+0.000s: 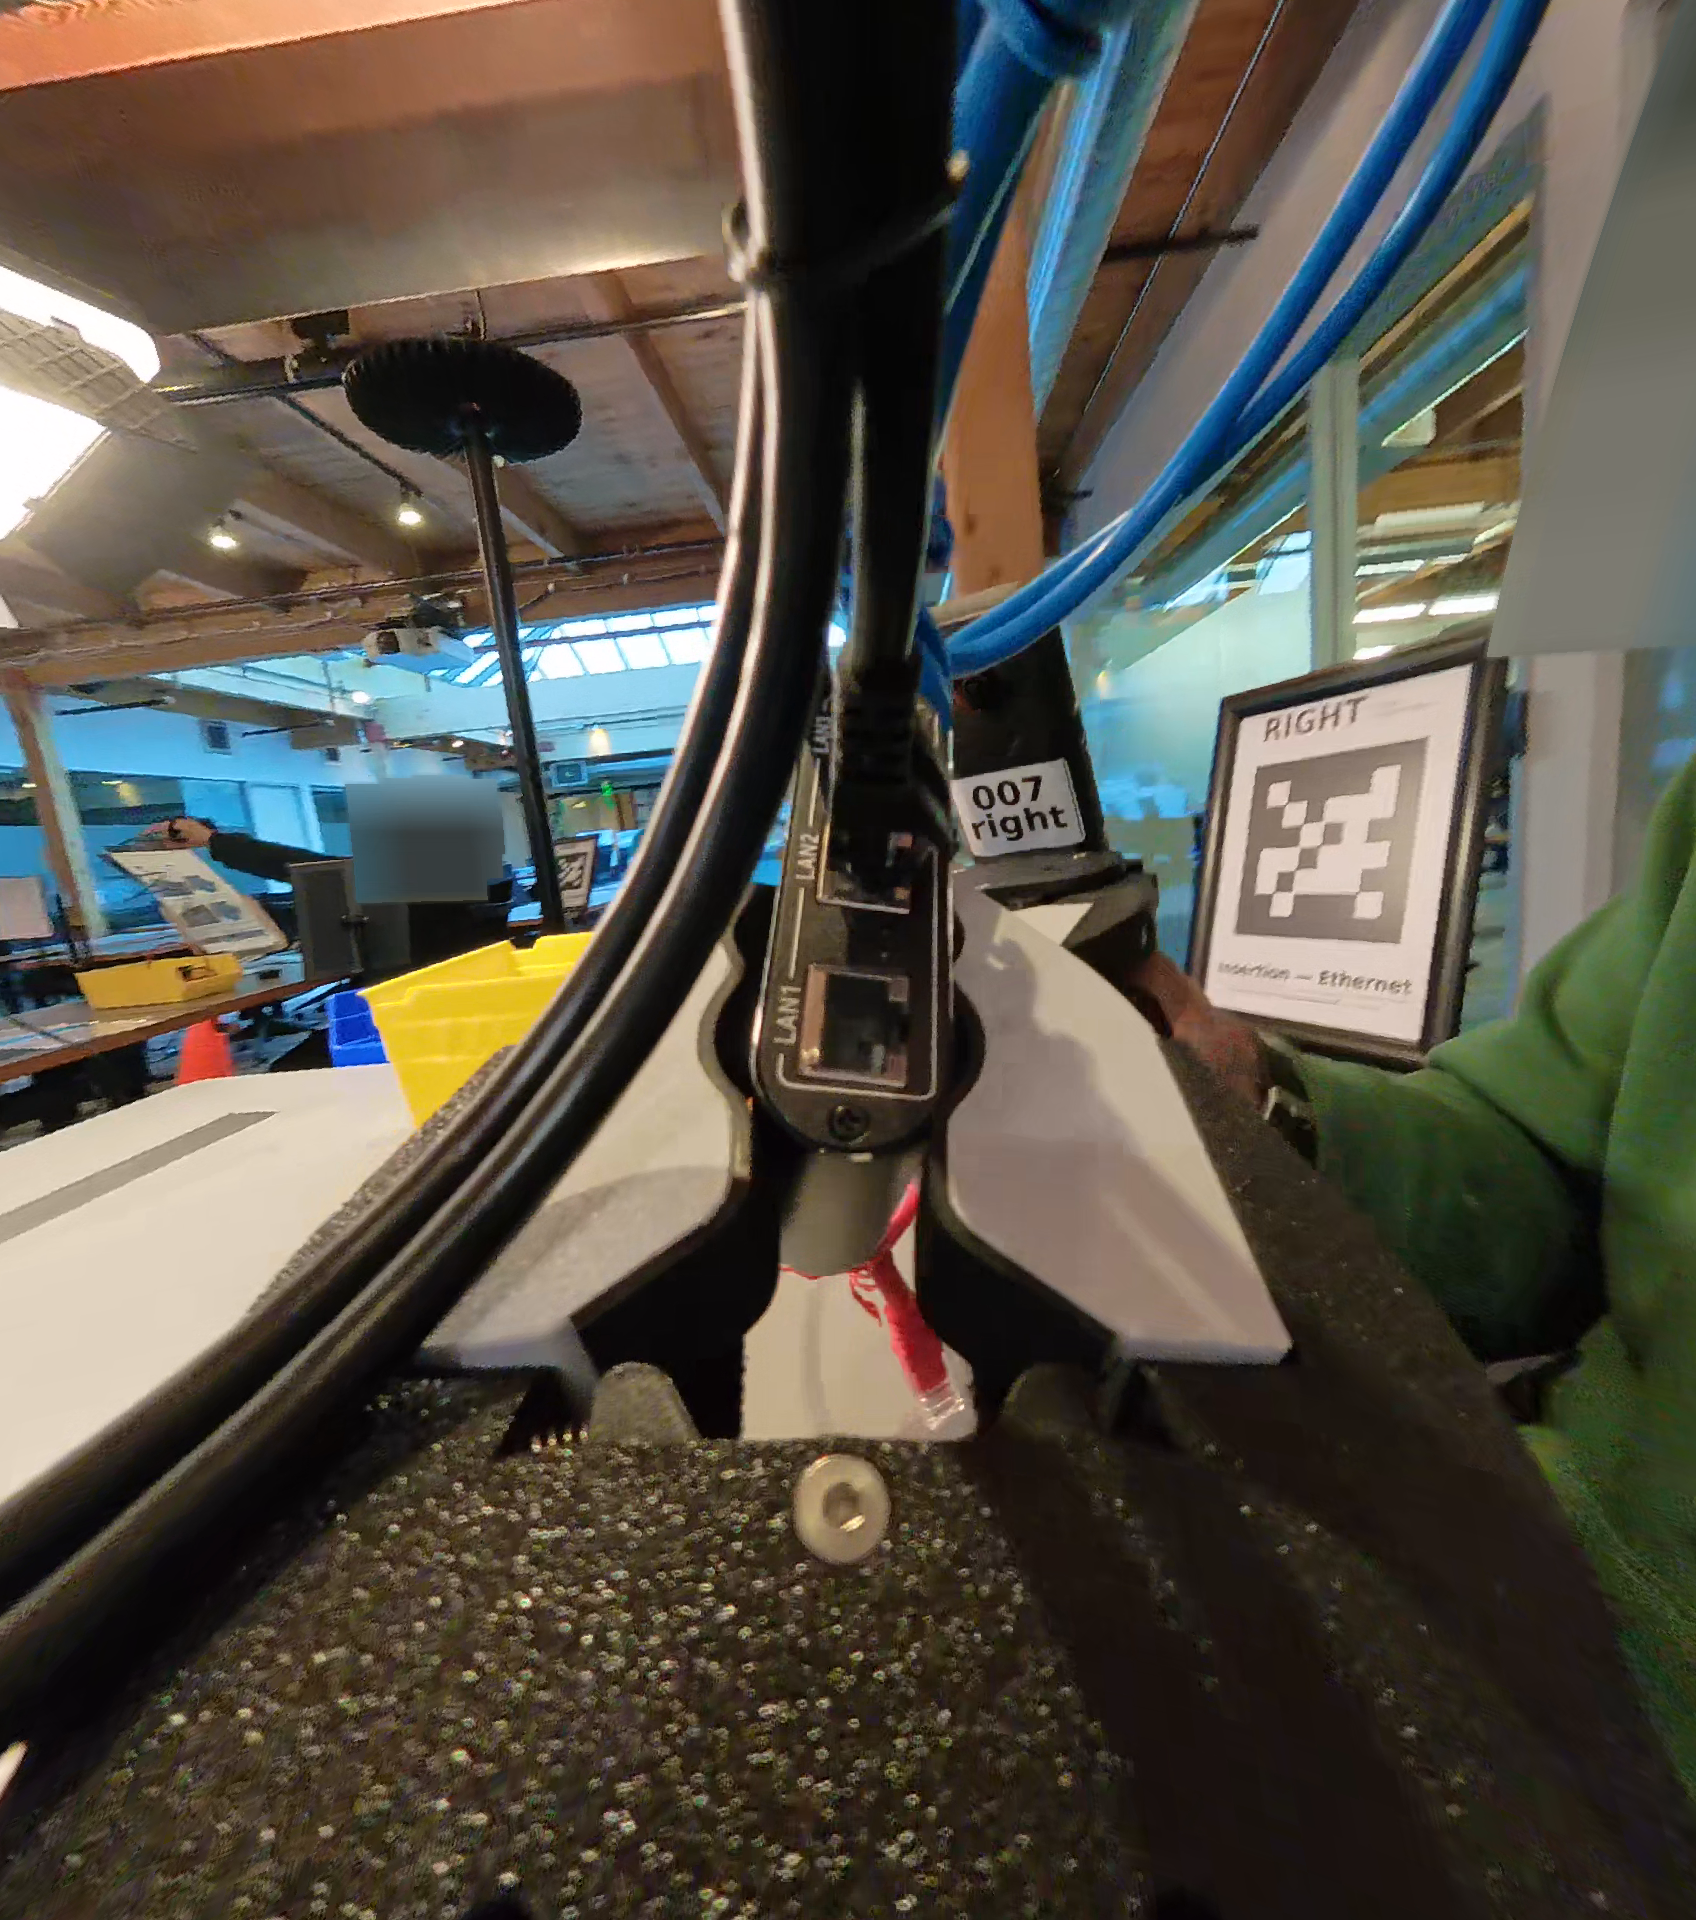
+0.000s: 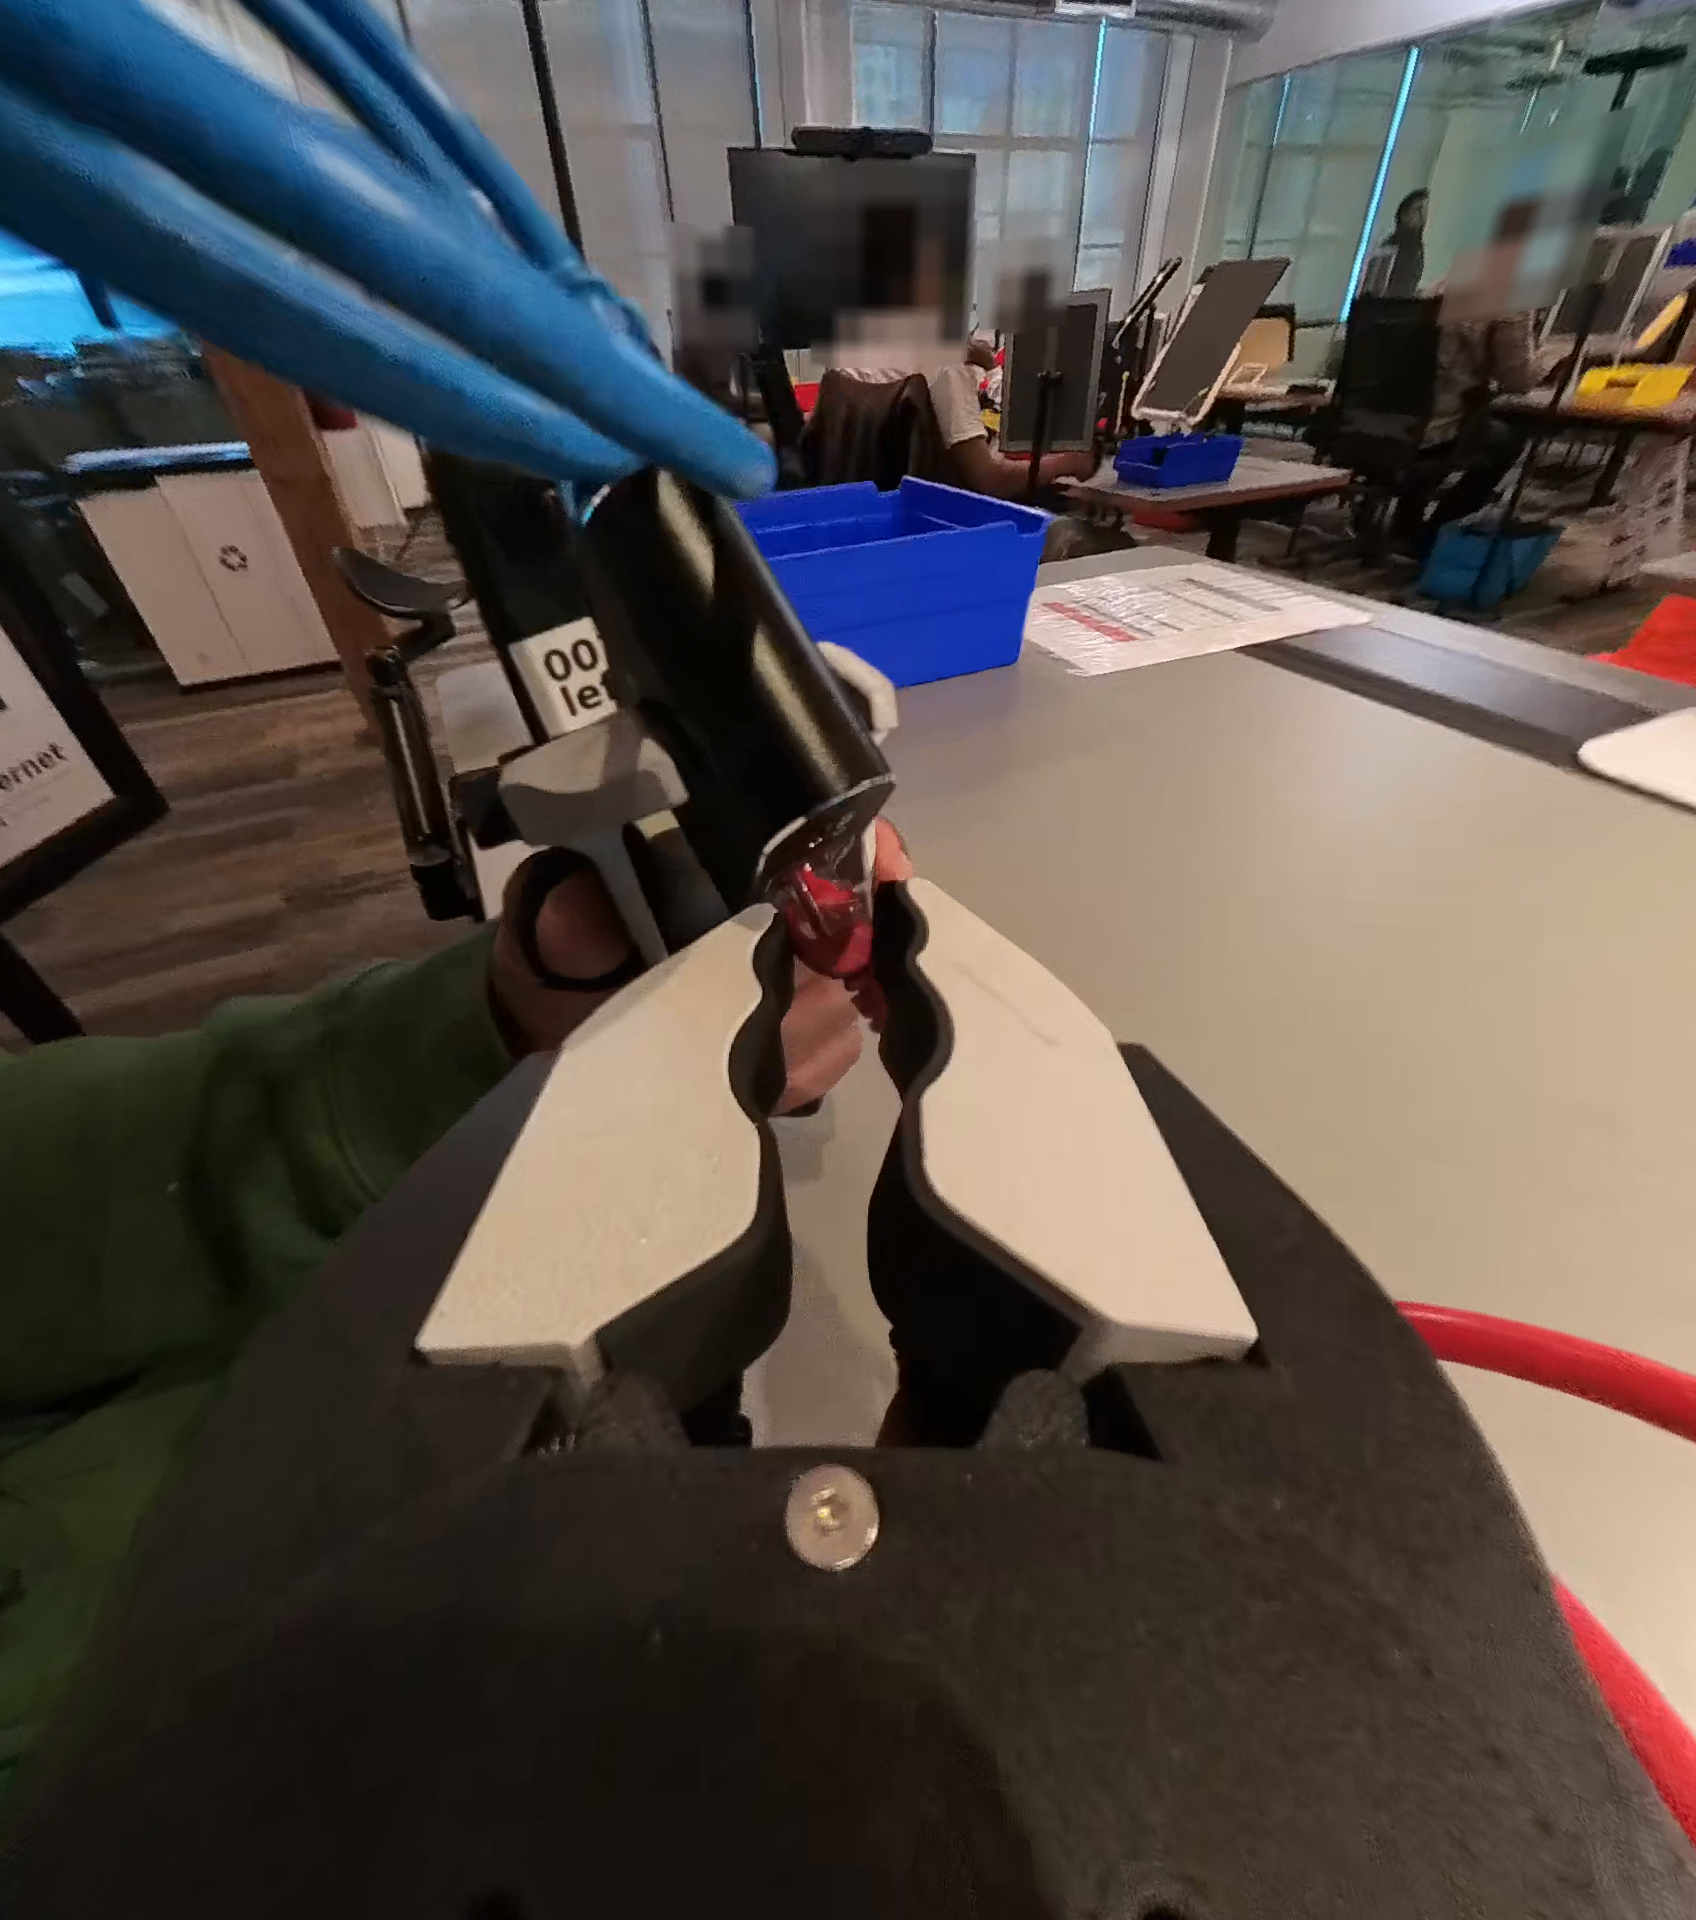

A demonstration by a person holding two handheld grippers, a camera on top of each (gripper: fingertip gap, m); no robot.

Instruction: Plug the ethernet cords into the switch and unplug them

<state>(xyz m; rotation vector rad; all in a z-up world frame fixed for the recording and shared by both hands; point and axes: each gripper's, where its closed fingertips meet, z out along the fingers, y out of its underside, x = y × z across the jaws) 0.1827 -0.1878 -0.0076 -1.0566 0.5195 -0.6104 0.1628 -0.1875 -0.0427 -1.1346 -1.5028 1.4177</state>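
My left gripper (image 1: 854, 997) is shut on a black switch (image 1: 859, 1081), and I look at its port face. A black ethernet cord (image 1: 880, 748) is plugged into the second port. The nearest port (image 1: 859, 1023) is empty. Blue cords (image 1: 1187, 468) run off from the switch's far end. A red plug with a clear tip (image 1: 932, 1351) shows below the switch. In the right wrist view, my right gripper (image 2: 836, 914) is shut on the red plug (image 2: 828, 925), right at the end of the switch (image 2: 719, 665). The red cord (image 2: 1602, 1392) loops over the table at right.
A grey table (image 2: 1343, 935) lies below, with a blue bin (image 2: 906, 582) and a sheet of paper (image 2: 1187, 613) at its far end. A yellow bin (image 1: 480, 997) and a framed marker sign (image 1: 1343, 862) stand close by. Green sleeves (image 1: 1602, 1143) flank the grippers. The tips of both grippers are at nearly the same place.
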